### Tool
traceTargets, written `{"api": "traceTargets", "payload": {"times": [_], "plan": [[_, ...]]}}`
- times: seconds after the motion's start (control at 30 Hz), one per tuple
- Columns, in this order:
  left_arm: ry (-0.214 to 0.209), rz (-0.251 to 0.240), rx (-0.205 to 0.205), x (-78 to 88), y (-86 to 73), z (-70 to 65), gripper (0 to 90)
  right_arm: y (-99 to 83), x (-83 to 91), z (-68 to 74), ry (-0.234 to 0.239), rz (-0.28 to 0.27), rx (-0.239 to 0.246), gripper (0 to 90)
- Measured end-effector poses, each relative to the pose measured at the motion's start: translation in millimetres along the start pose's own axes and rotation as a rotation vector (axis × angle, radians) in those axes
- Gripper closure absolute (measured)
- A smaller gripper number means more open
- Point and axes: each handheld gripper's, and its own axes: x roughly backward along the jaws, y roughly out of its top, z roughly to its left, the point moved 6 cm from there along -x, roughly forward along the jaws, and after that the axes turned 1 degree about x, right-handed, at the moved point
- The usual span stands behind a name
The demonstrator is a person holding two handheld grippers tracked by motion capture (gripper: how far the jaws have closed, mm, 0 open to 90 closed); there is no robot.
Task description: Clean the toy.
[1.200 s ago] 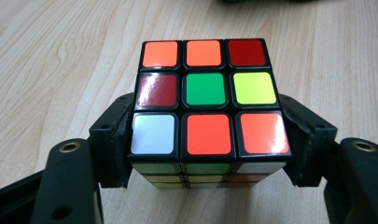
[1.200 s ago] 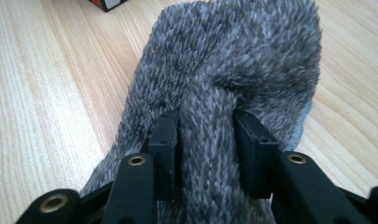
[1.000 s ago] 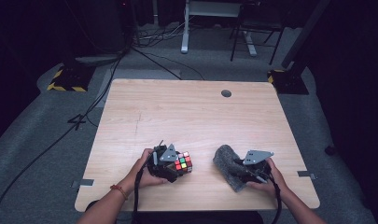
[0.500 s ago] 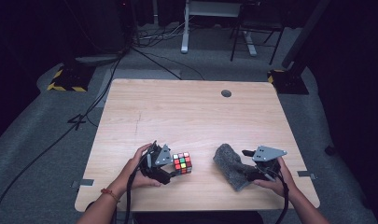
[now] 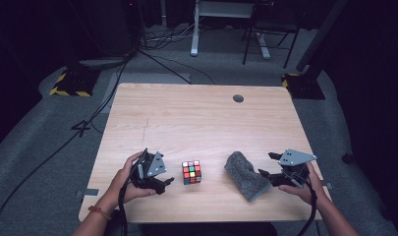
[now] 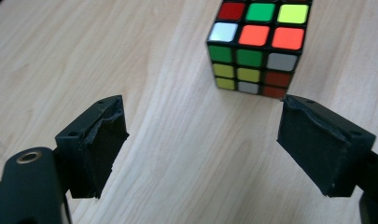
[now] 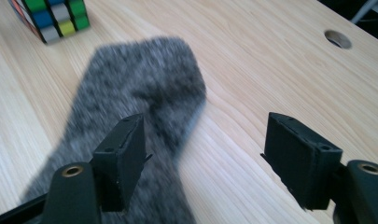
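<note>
Two grippers, both jaws apart and empty. High view: left gripper point(image 5: 163, 183) sits near the front-left of the light wooden table point(image 5: 196, 118), its tips just left of the multicoloured puzzle cube point(image 5: 191, 172), not touching it. Right gripper point(image 5: 266, 167) sits front-right, tips at the right edge of the grey fuzzy knitted sock point(image 5: 245, 175), which lies flat just right of the cube. Dark round cable hole point(image 5: 238, 98) at the far side.

Left gripper view: jaws have just been opening, nothing between the pads, bare wood in the gap. Cube point(image 6: 256, 44) stands beyond them, clear of both pads.

Right gripper view: jaws have just been opening, wide apart. Sock point(image 7: 135, 121) lies under and past the left pad, released. Cube corner point(image 7: 51, 16) far left.
</note>
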Motion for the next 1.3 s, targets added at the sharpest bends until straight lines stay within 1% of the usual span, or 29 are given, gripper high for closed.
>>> {"api": "traceTargets", "payload": {"times": [0.03,0.1,0.17,0.23,0.33,0.37,0.43,0.5,0.57,0.6,0.67,0.7,0.77,0.83,0.87,0.93,1.03,1.07,1.1,1.17,1.3], "plan": [[0.017,-0.001,0.004,1.8,-1.9,3.0,16.6,-3.2,1.8,-2.2,-0.012,0.007,0.001,29.4],[0.04,-0.006,0.032,3.7,-6.7,10.2,16.3,-9.9,5.2,-6.8,-0.02,0.009,-0.017,29.6],[0.057,-0.005,0.061,3.2,-12.7,17.2,16.3,-17.9,7.4,-12.1,-0.038,0.012,-0.035,29.7],[0.057,0.01,0.078,0.9,-19.4,22.4,16.4,-27.1,9.1,-17.5,-0.059,0.024,-0.05,29.7],[0.055,0.035,0.095,-3.1,-28.8,28.5,16.3,-39.9,12.2,-25.5,-0.077,0.039,-0.073,29.7],[0.062,0.043,0.101,-4.1,-31.6,30.4,16.1,-44.2,13.2,-27.9,-0.082,0.044,-0.081,29.7],[0.054,0.048,0.121,-6.7,-36.5,32.9,16.2,-53.4,14.0,-32.8,-0.093,0.054,-0.1,29.7],[0.054,0.056,0.122,-8.7,-39.9,34.4,16.1,-62.3,14.0,-37.6,-0.099,0.055,-0.133,29.8],[0.048,0.057,0.135,-11.0,-43.1,35.3,16.1,-70.8,12.5,-42.9,-0.102,0.048,-0.175,29.8],[0.044,0.06,0.137,-11.8,-44.1,35.1,16.1,-73.9,11.6,-44.6,-0.104,0.049,-0.185,29.8],[0.04,0.08,0.135,-14.6,-47.9,35.6,16.1,-79.0,9.1,-47.4,-0.108,0.058,-0.197,29.5],[0.041,0.091,0.14,-16.4,-50.3,36.1,16.0,-81.4,8.0,-48.6,-0.104,0.055,-0.215,29.4],[0.026,0.107,0.156,-20.3,-55.6,36.3,16.0,-85.8,6.3,-51.2,-0.098,0.05,-0.242,29.3],[0.009,0.119,0.172,-23.9,-60.3,36.1,16.1,-91.1,4.2,-54.4,-0.103,0.051,-0.276,28.9],[0.0,0.113,0.182,-25.2,-62.0,36.5,15.8,-92.9,3.5,-55.1,-0.1,0.053,-0.283,28.8],[-0.024,0.09,0.217,-25.9,-64.9,37.5,15.8,-97.1,1.2,-56.2,-0.096,0.058,-0.302,28.2],[-0.066,0.06,0.278,-27.2,-70.3,39.8,15.6,-100.8,-3.4,-57.3,-0.106,0.073,-0.297,26.1],[-0.078,0.047,0.306,-28.0,-72.0,40.2,15.4,-102.4,-5.6,-58.1,-0.11,0.076,-0.302,25.2],[-0.085,0.038,0.32,-28.5,-73.3,40.8,15.1,-104.0,-7.3,-58.5,-0.11,0.079,-0.312,23.4],[-0.084,0.021,0.313,-28.0,-75.3,41.4,14.7,-105.9,-8.7,-59.8,-0.095,0.068,-0.334,22.3],[-0.081,0.022,0.315,-28.1,-75.3,41.3,14.5,-106.9,-8.6,-60.8,-0.101,0.066,-0.334,19.7]]}}
